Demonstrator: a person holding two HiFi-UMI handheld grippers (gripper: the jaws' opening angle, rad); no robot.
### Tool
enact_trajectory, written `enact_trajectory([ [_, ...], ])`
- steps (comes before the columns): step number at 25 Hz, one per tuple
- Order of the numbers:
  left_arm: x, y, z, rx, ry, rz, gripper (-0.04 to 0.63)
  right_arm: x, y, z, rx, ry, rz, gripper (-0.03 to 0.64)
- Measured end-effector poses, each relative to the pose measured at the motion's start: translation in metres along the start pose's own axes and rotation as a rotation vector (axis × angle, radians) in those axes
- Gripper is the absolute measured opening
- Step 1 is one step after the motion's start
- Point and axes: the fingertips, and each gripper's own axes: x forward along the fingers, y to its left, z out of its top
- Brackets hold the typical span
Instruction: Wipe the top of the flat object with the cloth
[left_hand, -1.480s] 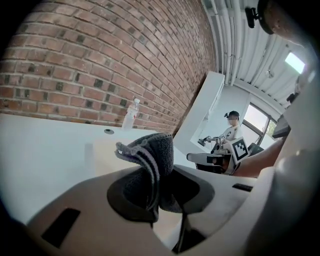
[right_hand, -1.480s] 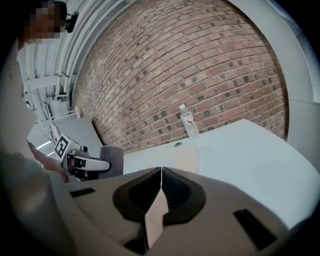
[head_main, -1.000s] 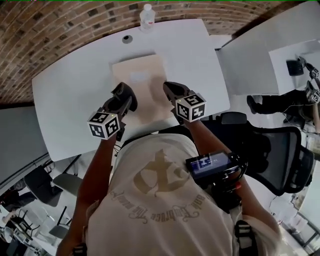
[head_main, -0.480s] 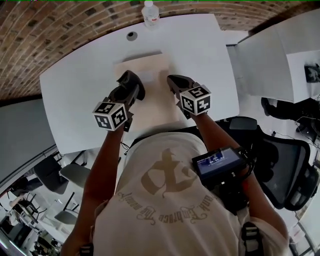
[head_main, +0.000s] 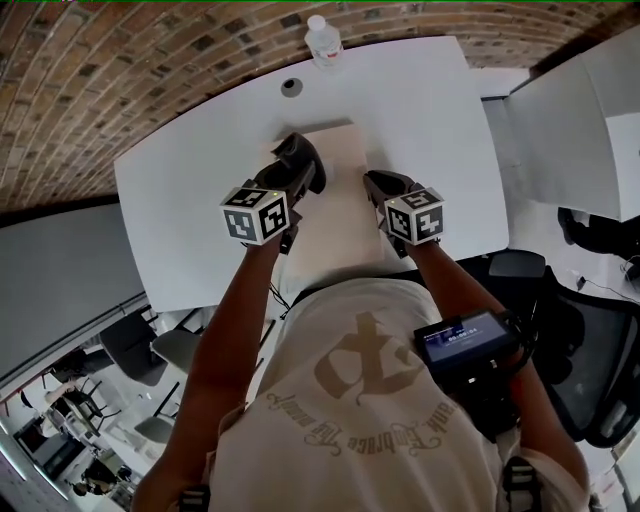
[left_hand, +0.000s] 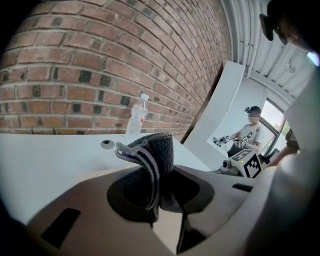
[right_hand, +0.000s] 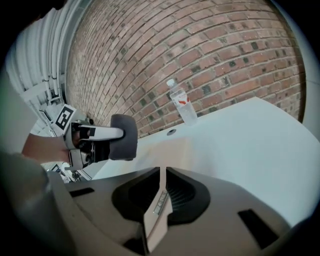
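White table (head_main: 180, 200): your left gripper (head_main: 300, 162) is pinching the cloth (left_hand: 152, 160) over the board (head_main: 345, 225), right gripper (head_main: 382, 185) closed, empty. Wiping looks about to begin; press down, sweep.

a white table (head_main: 180, 210) with a curved far edge carries three things. a flat tan board (head_main: 345, 215) lies on it near the middle and reaches toward the near edge. beyond the board's far left corner a small round grey grommet (head_main: 291, 87) sits in the tabletop. just right of it, a clear water bottle (head_main: 322, 42) with a white cap stands upright at the far edge, apart from the board.
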Motion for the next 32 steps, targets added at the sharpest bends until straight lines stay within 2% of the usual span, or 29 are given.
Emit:
enact_trajectory([
  [2,0.009,0.003,0.008,0.005,0.009,-0.003,0.109,0.002,-0.001,-0.004,0.011,0.024,0.008,0.053],
  [3,0.012,0.006,0.013,0.003,0.01,-0.002,0.109,0.004,-0.002,-0.007,0.02,0.036,0.01,0.111],
  [5,0.019,0.012,0.024,0.006,0.013,0.002,0.109,0.007,-0.004,-0.014,0.036,0.066,0.007,0.14],
  [9,0.037,0.016,0.042,0.002,0.015,-0.006,0.107,0.008,-0.011,-0.031,0.057,0.139,-0.011,0.143],
  [12,0.053,0.022,0.054,0.0,0.029,-0.008,0.108,0.013,-0.012,-0.033,0.083,0.148,0.013,0.143],
  [15,0.073,0.024,0.057,-0.008,0.056,-0.014,0.109,0.015,-0.011,-0.034,0.059,0.152,0.034,0.143],
  [19,0.1,0.03,0.059,-0.057,0.089,-0.027,0.107,0.015,-0.012,-0.033,0.044,0.161,0.052,0.141],
  [24,0.133,0.045,0.055,-0.138,0.128,-0.001,0.107,0.015,-0.011,-0.034,0.044,0.167,0.055,0.141],
  [28,0.155,0.045,0.056,-0.101,0.152,0.011,0.107,0.016,-0.012,-0.033,0.042,0.168,0.054,0.141],
  [32,0.176,0.034,0.056,-0.081,0.183,-0.03,0.107,0.015,-0.011,-0.033,0.033,0.176,0.057,0.141],
])
